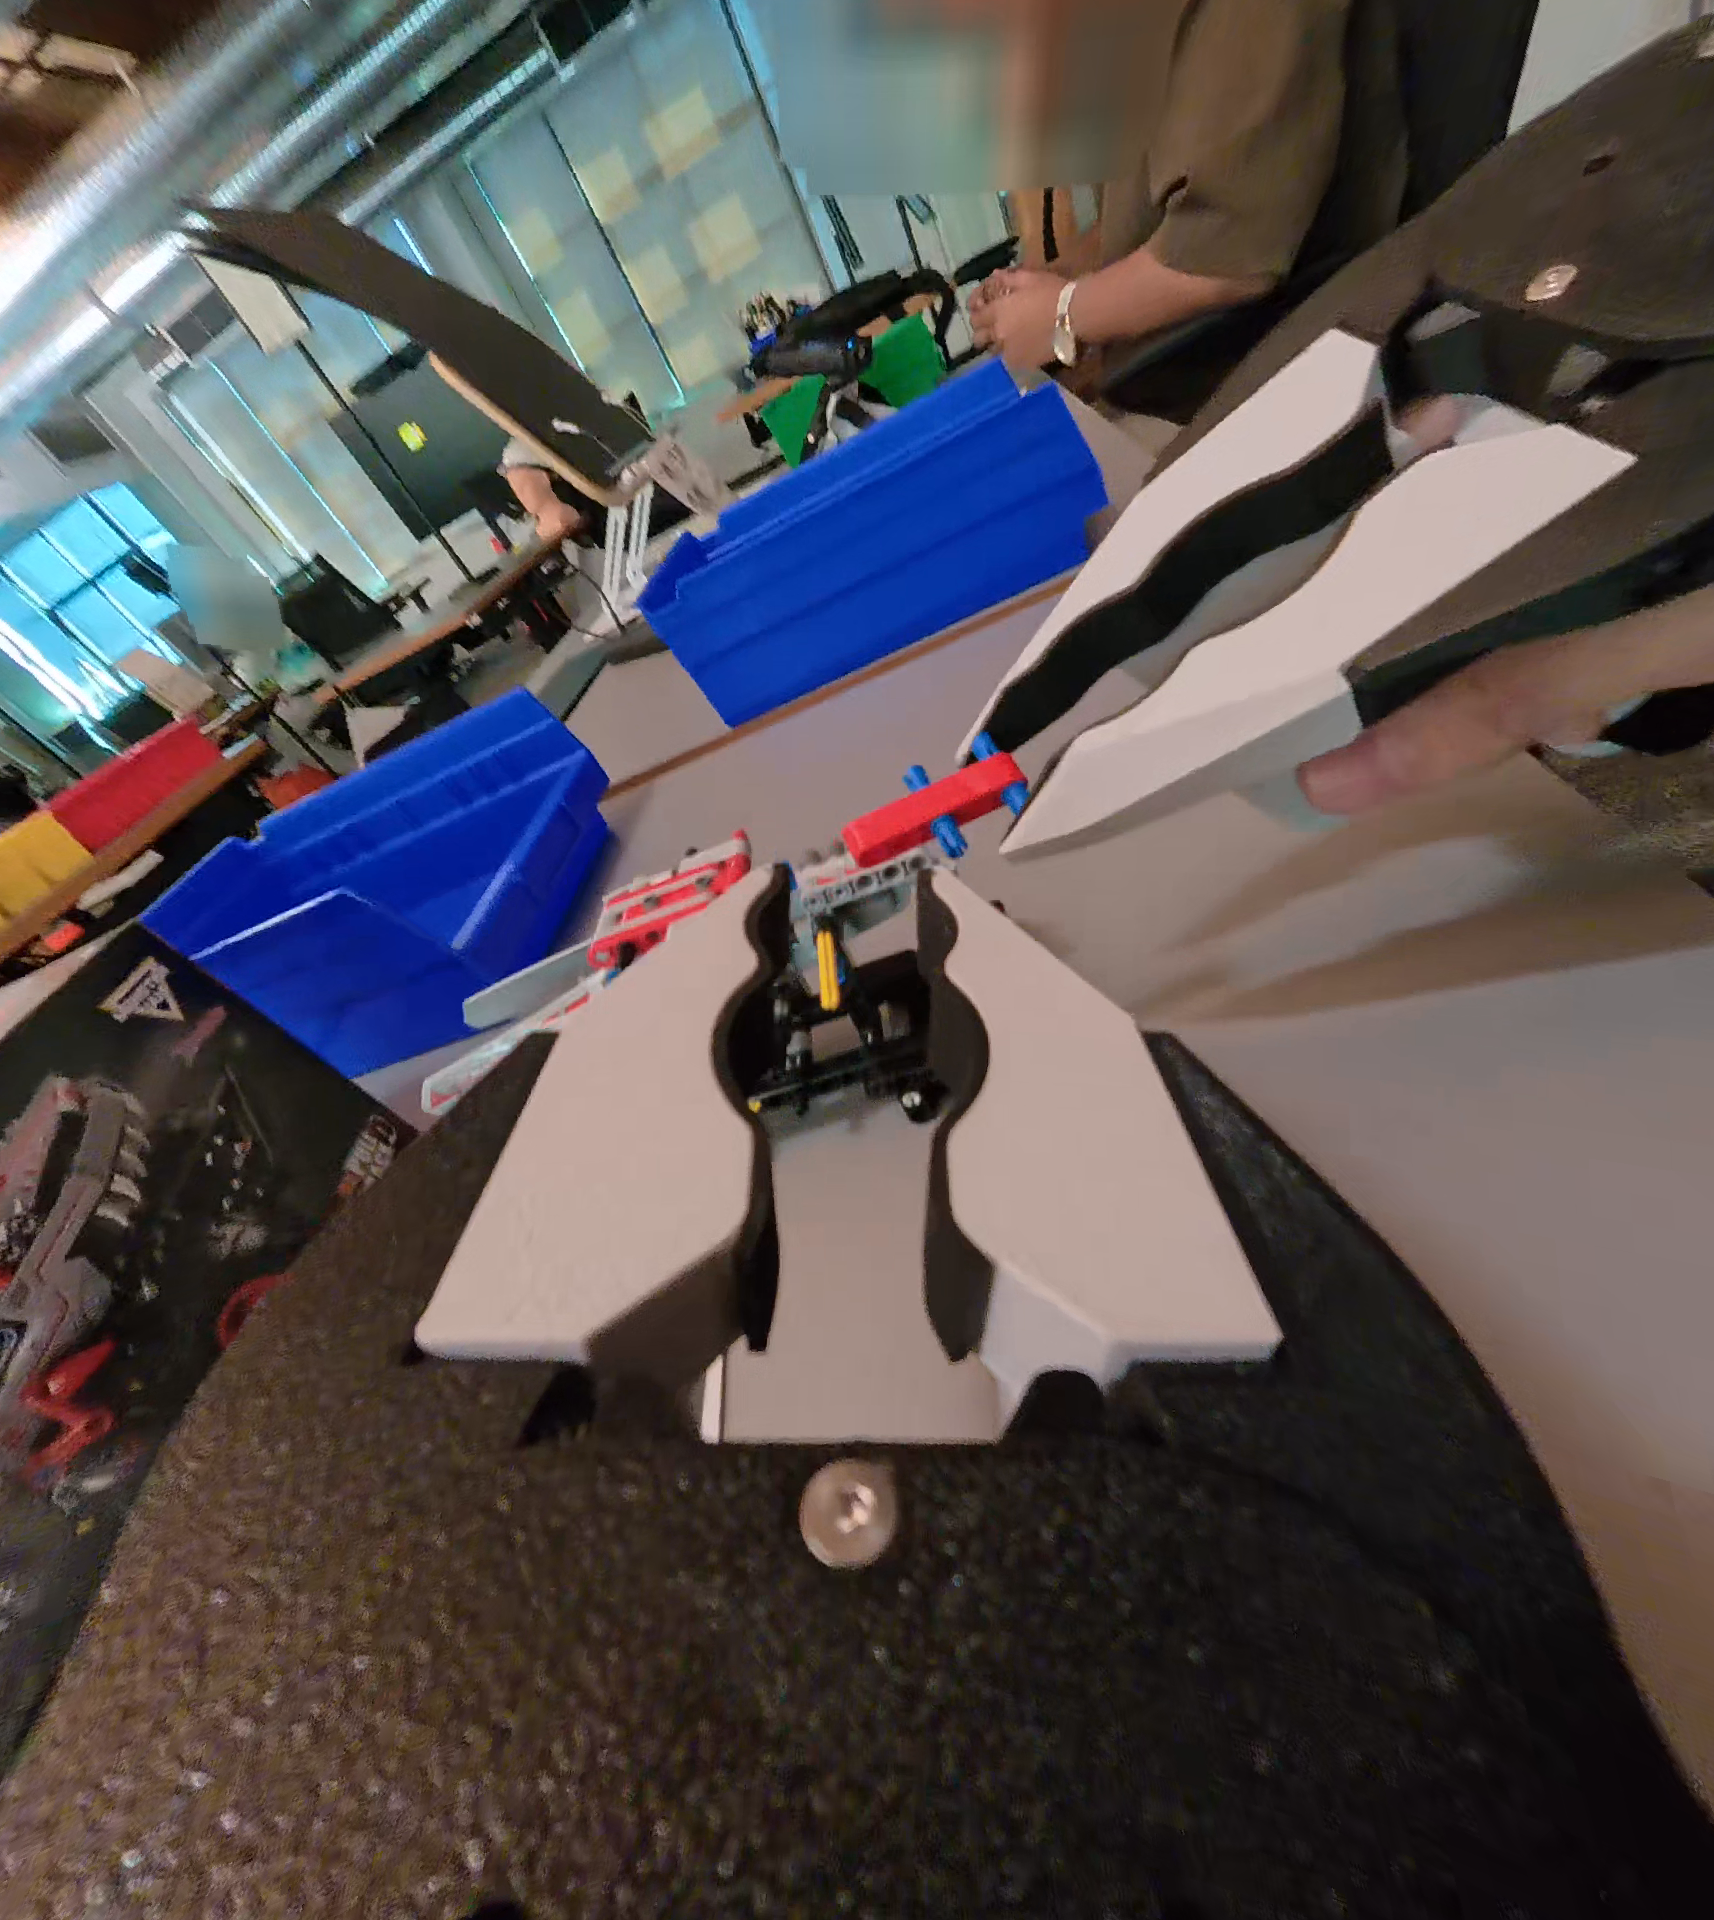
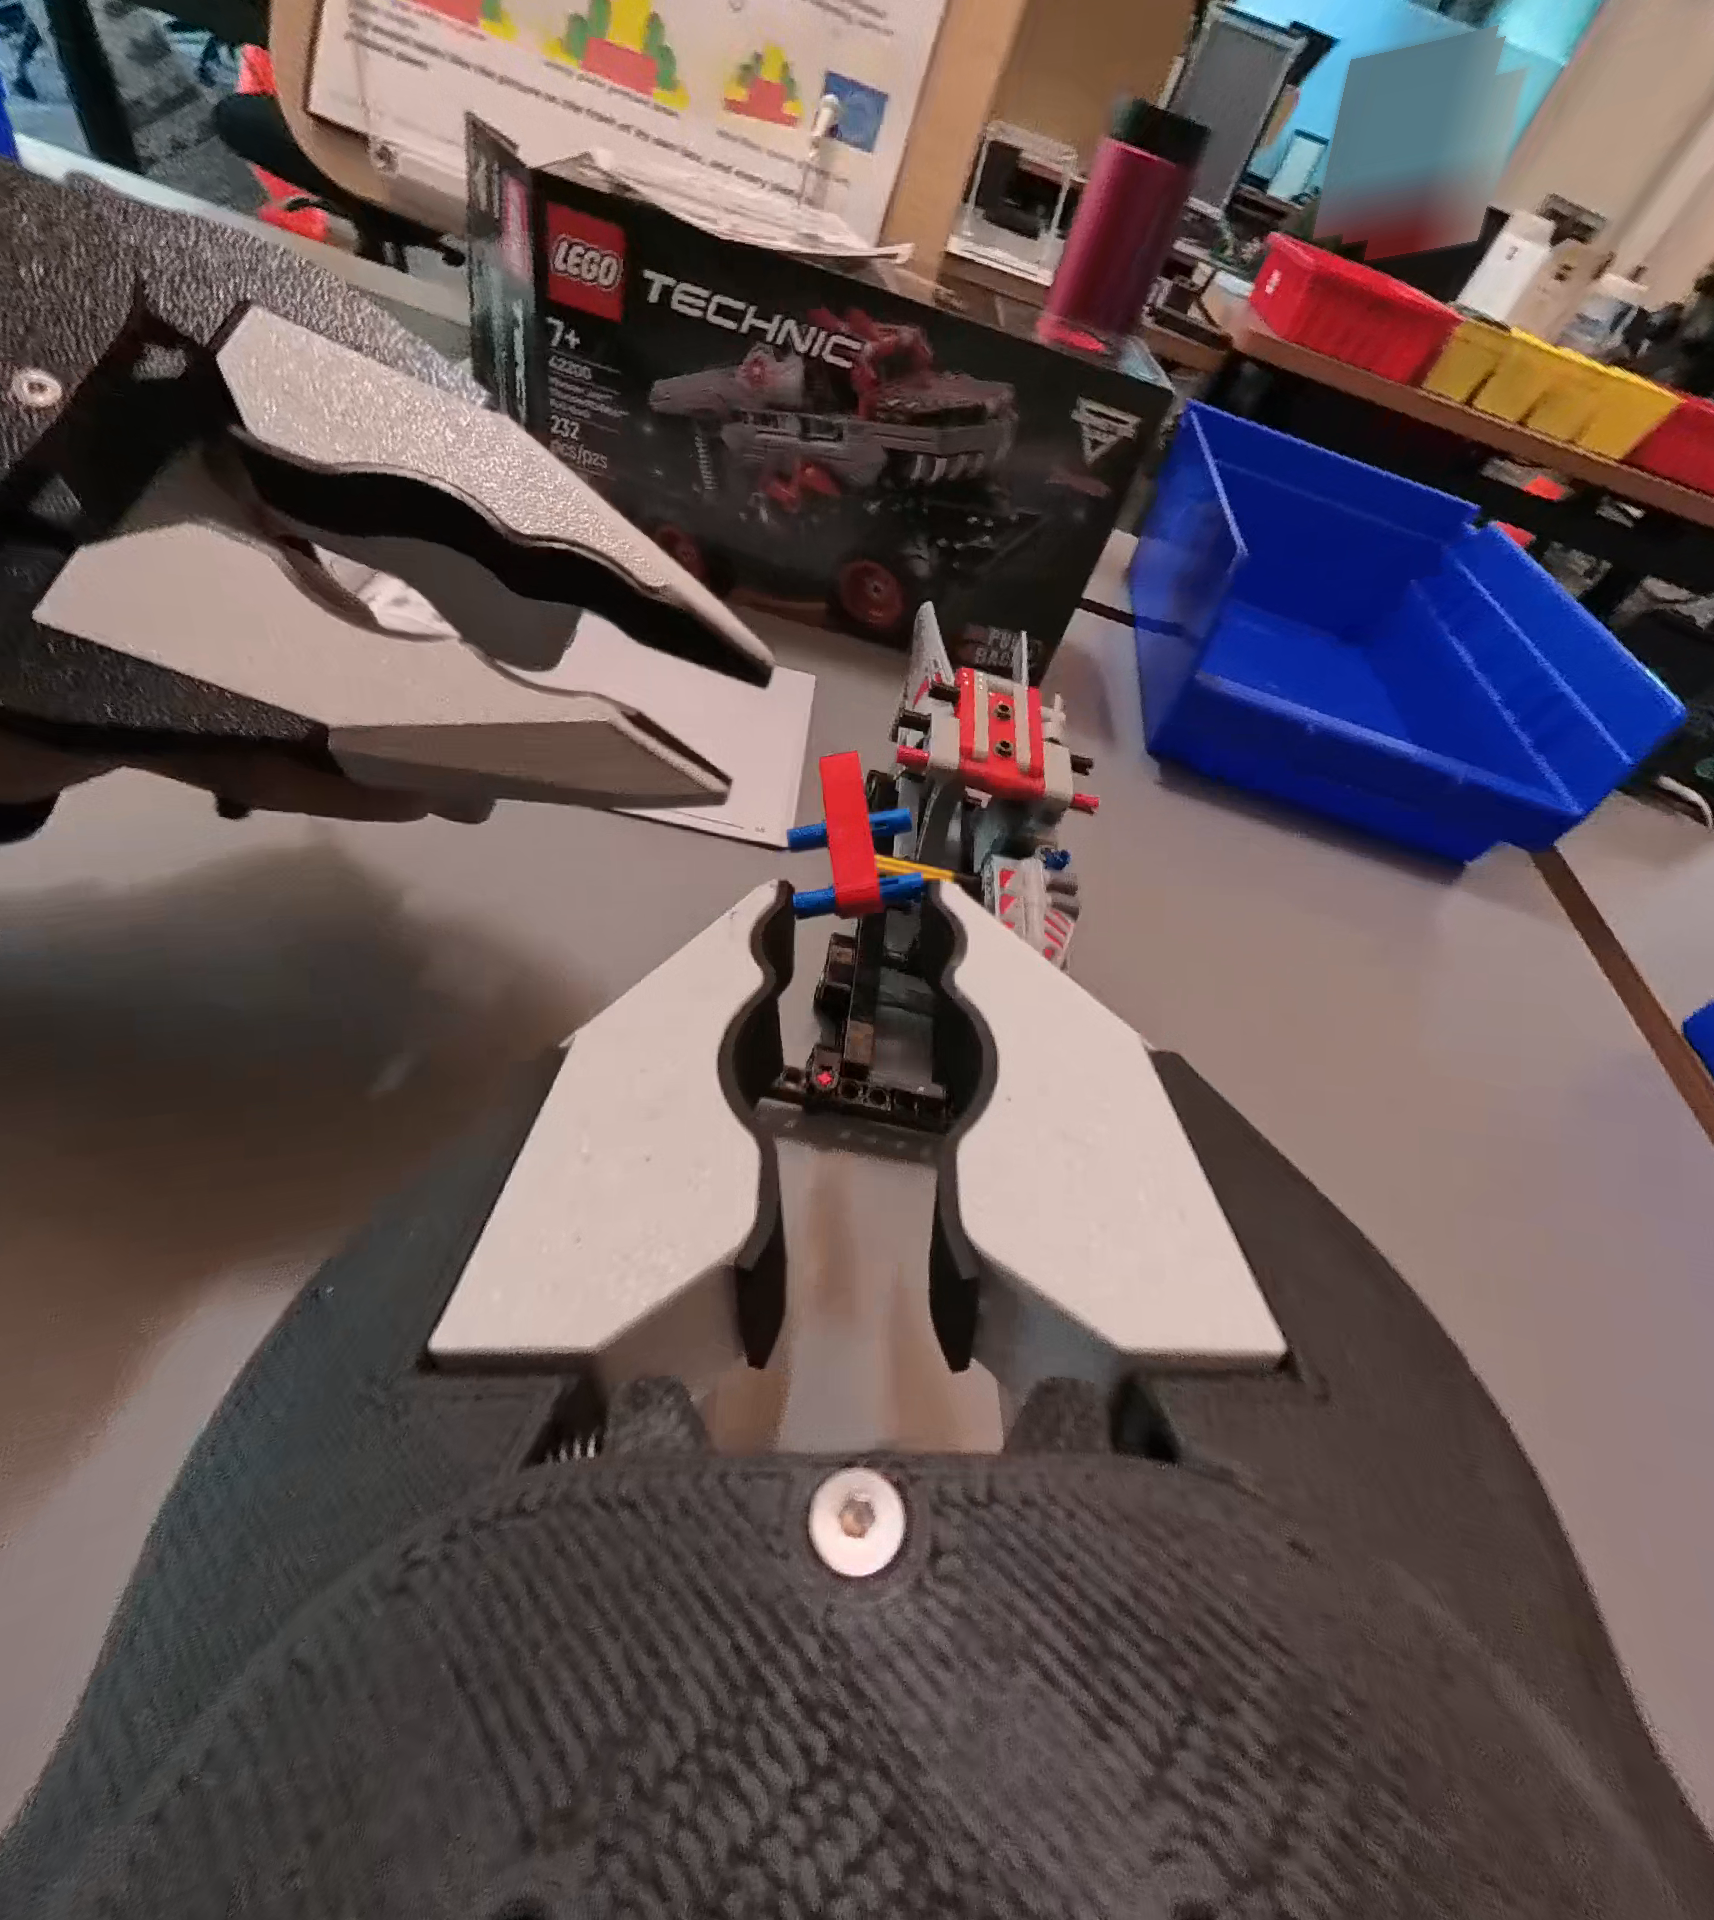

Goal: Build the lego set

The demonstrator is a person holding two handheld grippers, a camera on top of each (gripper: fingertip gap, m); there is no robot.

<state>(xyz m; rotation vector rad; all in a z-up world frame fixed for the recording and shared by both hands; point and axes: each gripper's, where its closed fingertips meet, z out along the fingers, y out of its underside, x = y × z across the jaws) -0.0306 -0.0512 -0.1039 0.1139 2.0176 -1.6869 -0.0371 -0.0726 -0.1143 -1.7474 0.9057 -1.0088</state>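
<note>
A partly built model lies on the grey table: a black frame (image 1: 832, 1039) (image 2: 874, 1023) joined to a grey and red body (image 1: 666, 914) (image 2: 988, 748). My right gripper (image 2: 858, 894) (image 1: 998, 790) is shut on a red beam (image 2: 848, 826) (image 1: 926, 810), gripping one of its blue pins (image 2: 817, 900) between the tips. It holds the beam just above the model. My left gripper (image 1: 853, 878) (image 2: 749, 732) is open and empty. It hovers above the black frame, tips close to the beam and apart from it.
Two blue bins (image 1: 396, 894) (image 1: 884, 540) stand beyond the model; one also shows in the right wrist view (image 2: 1383, 644). The set's box (image 2: 832, 416) (image 1: 53, 1247) stands close behind. A white sheet (image 2: 728, 727) lies near it. A person's hands (image 1: 1029, 312) rest at the far side. The table edge (image 2: 1663, 1039) runs on the right.
</note>
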